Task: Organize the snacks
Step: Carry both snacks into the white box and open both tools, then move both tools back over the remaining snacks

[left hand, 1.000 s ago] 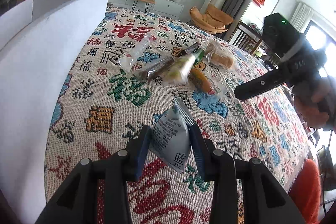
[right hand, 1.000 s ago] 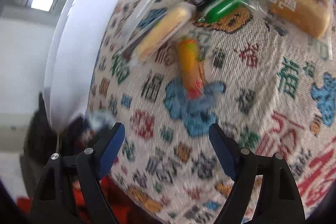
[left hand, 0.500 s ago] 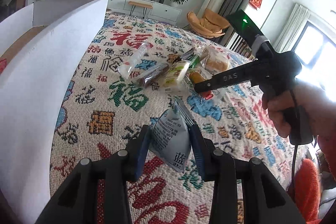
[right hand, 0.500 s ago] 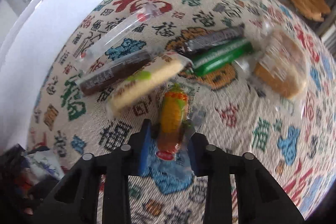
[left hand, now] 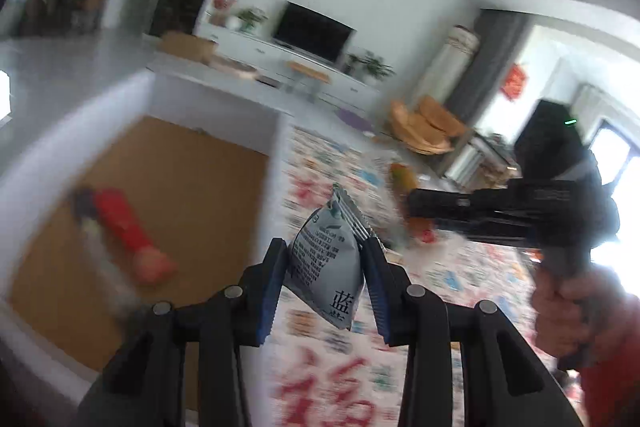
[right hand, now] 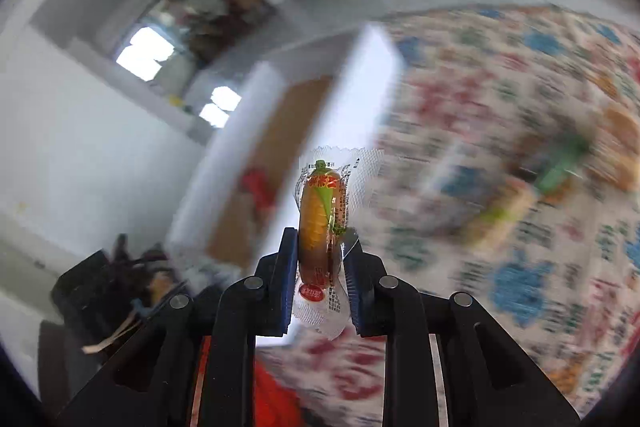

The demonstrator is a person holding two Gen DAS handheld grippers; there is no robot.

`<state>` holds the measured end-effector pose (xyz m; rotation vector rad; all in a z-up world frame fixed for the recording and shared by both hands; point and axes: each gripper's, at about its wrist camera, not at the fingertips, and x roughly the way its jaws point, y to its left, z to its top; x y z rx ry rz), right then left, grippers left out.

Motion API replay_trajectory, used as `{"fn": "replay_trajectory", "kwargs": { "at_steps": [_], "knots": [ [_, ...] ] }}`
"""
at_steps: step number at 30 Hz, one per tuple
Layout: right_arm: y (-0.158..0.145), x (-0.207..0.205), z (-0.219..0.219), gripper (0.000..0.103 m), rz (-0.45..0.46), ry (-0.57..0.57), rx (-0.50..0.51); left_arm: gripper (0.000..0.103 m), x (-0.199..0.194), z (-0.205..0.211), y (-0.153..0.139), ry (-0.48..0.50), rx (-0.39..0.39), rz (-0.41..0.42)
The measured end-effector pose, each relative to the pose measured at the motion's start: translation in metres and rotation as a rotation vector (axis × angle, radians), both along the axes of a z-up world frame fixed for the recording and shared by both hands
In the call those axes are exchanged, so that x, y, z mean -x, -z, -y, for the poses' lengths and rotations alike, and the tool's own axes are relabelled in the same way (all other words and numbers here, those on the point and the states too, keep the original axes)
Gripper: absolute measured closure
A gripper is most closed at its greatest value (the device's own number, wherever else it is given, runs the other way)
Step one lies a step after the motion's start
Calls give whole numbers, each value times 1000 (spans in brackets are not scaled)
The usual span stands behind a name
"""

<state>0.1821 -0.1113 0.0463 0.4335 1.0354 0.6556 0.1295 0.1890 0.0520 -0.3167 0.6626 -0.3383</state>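
My left gripper is shut on a small grey-white pouch with dark print, held in the air beside the white box. The box has a brown floor and a red snack stick lies in it. My right gripper is shut on an orange corn-shaped sausage in clear wrap, lifted off the patterned cloth. In the left wrist view the right gripper hangs at the right, with the sausage sticking out past it. The box stands to the left in the right wrist view.
Blurred snacks remain on the cloth at the right, among them a green packet and a yellow bar. A hand grips the right tool's handle. A TV and cabinet stand behind the table.
The right gripper closed on the corn sausage and lifted it off the cloth. Both grippers rose and swung left toward the white box, whose inside now shows. The pouch stays gripped.
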Motion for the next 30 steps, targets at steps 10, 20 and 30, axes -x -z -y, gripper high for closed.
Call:
{"fn": "replay_trajectory", "kwargs": {
  "at_steps": [10, 20, 30],
  "knots": [
    [-48, 7, -90, 33, 169, -61, -35, 7, -5, -84, 2, -280, -244, -33],
    [69, 51, 94, 27, 209, 390, 488, 0, 13, 89, 8, 48, -204, 32],
    [155, 58, 188, 28, 151, 554, 756, 0, -18, 267, 127, 271, -399, -102]
  ]
}}
